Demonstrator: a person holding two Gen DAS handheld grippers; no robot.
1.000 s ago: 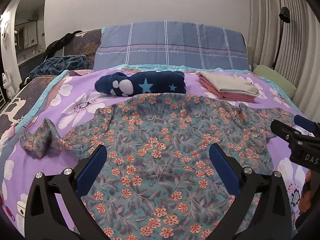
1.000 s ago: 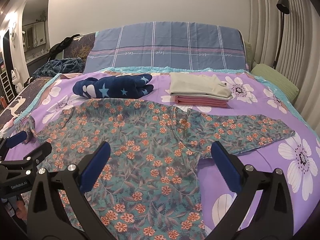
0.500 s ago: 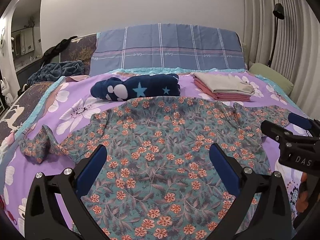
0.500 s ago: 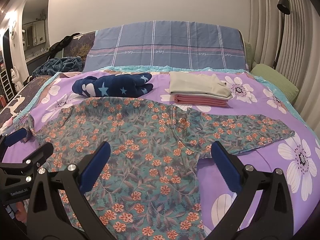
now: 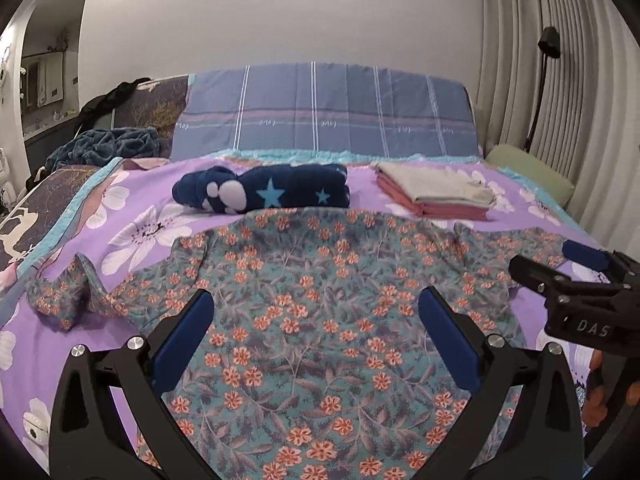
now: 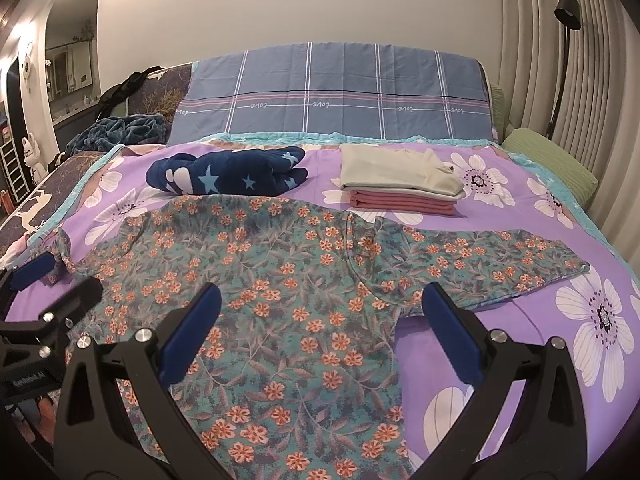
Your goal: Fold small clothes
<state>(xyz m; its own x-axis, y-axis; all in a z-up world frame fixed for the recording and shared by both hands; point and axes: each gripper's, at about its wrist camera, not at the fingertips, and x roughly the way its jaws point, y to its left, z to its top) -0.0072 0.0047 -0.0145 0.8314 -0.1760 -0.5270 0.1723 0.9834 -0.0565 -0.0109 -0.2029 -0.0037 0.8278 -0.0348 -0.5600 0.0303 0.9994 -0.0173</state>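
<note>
the floral shirt (image 5: 320,320) lay spread flat on the purple bedspread (image 6: 520,340), one sleeve out straight, the other bunched, not yet folded. behind it sat a folded stack (image 6: 400,188) and a rolled starry piece (image 6: 228,178), which i judged done. my left gripper (image 5: 316,336) and right gripper (image 6: 320,332) both hovered wide apart over the shirt, holding nothing.

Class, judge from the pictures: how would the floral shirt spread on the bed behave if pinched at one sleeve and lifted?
The floral shirt is probably floppy: its left sleeve already lies crumpled. It looks thin and flat, so likely light. Lifted by the right sleeve, the body would likely drag and bunch on the purple bedspread.
</note>
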